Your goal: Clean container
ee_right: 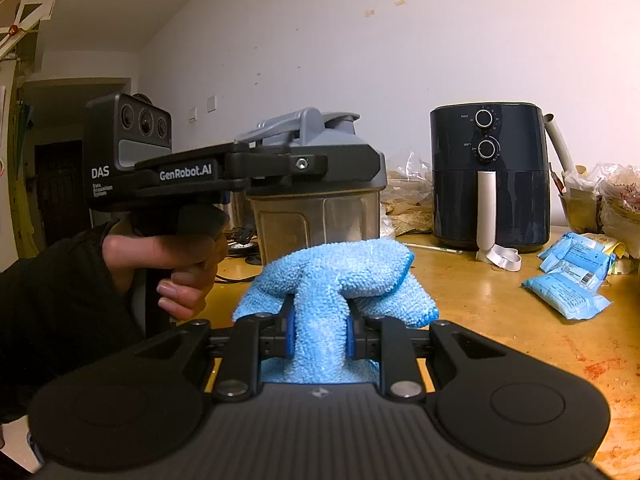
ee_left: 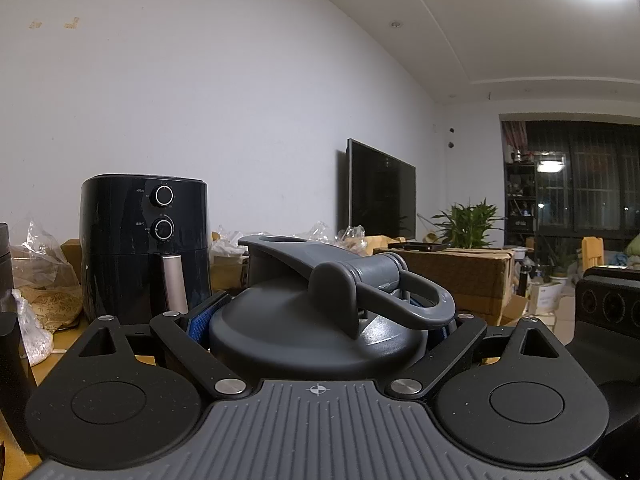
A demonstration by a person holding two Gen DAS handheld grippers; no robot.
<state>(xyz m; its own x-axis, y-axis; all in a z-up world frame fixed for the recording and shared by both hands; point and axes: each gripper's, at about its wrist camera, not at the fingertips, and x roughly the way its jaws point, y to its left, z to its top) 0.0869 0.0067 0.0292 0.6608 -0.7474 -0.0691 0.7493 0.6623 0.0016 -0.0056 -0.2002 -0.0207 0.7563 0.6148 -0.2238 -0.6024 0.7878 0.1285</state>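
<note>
Gripping container and cloth, one per gripper, over the wooden table point(ee_right: 500, 304).
Left gripper point(ee_left: 316, 320) clamps the grey-lidded container point(ee_right: 320, 204) at its lid, held upright beside the air fryer point(ee_right: 490, 176); right gripper point(ee_right: 320, 334) pinches a blue cloth point(ee_right: 332, 276) narrowly, just before the container.

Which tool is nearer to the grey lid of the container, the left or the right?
Left. The left tool clamps the lid. The right tool, shut on the cloth, sits short of the container.
</note>
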